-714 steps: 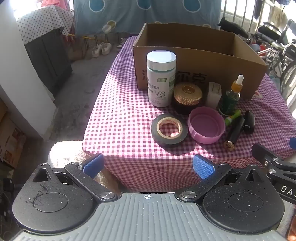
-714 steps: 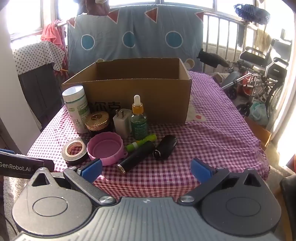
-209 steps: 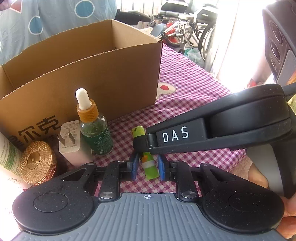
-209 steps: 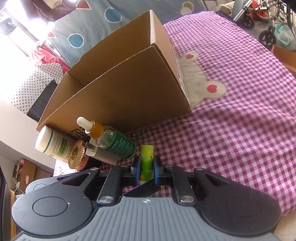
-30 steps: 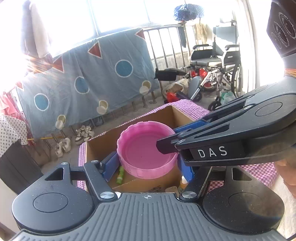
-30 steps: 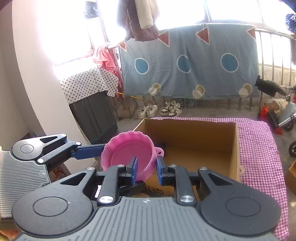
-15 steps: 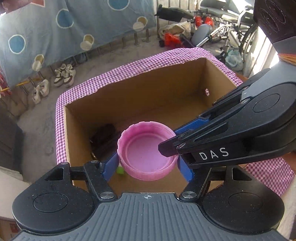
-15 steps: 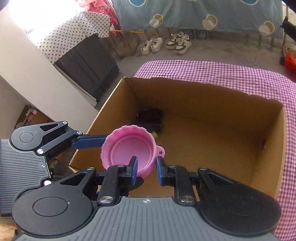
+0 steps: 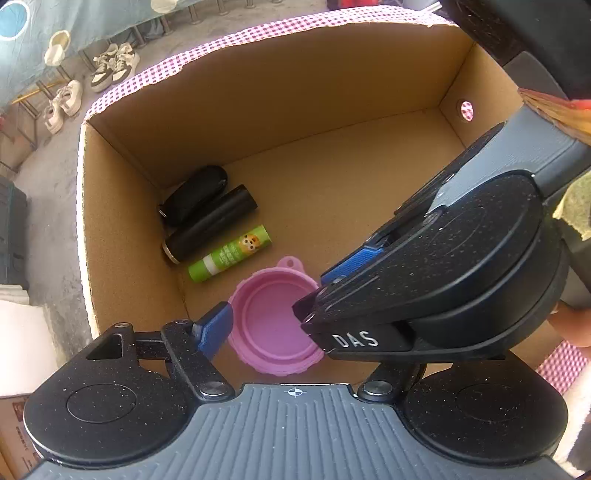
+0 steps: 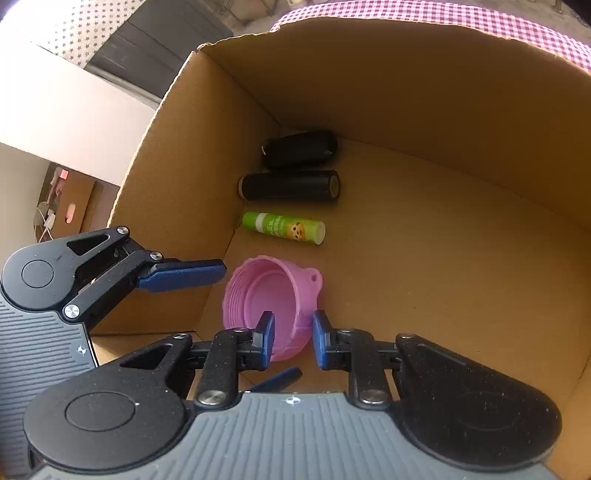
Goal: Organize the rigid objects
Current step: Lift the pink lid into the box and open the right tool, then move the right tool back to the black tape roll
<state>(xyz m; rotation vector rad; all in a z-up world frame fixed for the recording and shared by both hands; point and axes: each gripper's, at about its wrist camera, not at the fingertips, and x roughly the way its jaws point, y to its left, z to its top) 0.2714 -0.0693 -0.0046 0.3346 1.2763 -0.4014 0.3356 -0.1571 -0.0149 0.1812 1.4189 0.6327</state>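
Three things already lie in a row along the box's (image 9: 122,229) left wall: the black key fob (image 10: 299,149) nearest the far corner, the black tube (image 10: 290,185) next, the green glue stick (image 10: 283,228) last. Now the pink lid (image 10: 271,295) is down low inside the cardboard box, just this side of the glue stick, open side up in your left view.

Your right tongs (image 10: 293,338) are pinched narrow on the lid's near rim, one pad inside the wall and one outside. Your left tongs (image 9: 275,306) are opening right now: the blue pad (image 9: 214,328) on the wall side stands just clear of the lid, and the other one is hidden behind your right tool, so I'd guess it has let go too, but I can't swear to it.

Here's the risk. The lid looks tilted in the right view, and whether its base is touching the box floor is hard to say. Release from that tilt and it may flip or roll into the glue stick and knock the tidy row crooked. Your left pad also sits close to the left wall; swing wide and you'll nudge the box.

Around you: a purple-and-white checked cloth (image 9: 236,35) covers the counter under the box, shoes (image 9: 110,66) sit on a concrete floor beyond the far edge, and a white wall (image 10: 66,110) stands off to the left.
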